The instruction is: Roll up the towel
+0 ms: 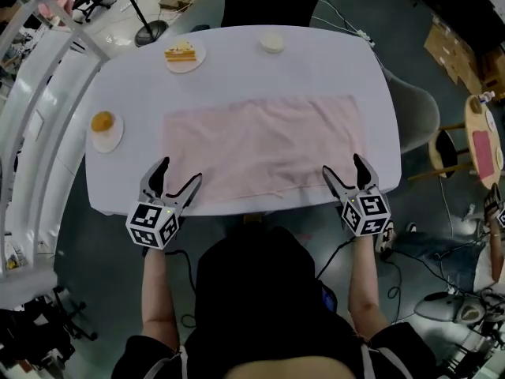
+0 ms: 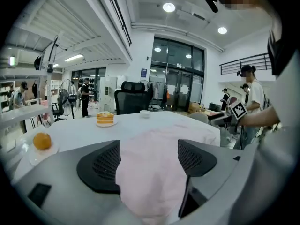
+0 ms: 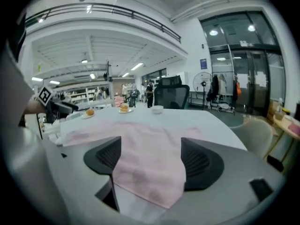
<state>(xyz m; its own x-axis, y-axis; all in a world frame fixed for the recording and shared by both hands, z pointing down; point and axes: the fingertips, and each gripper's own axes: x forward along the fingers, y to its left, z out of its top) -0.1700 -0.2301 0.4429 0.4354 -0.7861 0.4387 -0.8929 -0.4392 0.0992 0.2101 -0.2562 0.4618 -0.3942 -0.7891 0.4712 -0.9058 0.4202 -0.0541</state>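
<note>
A pink towel lies spread flat across the near half of the white table. My left gripper is at its near-left corner, jaws wide apart. My right gripper is at the near-right corner, also wide apart. In the left gripper view the towel lies between the black pads of the left gripper without being pinched. In the right gripper view the towel's corner lies between the spread jaws of the right gripper.
A plate with a slice of cake and a small white bowl stand at the table's far side. A plate with an orange is at the left edge. A grey chair and a round side table stand to the right.
</note>
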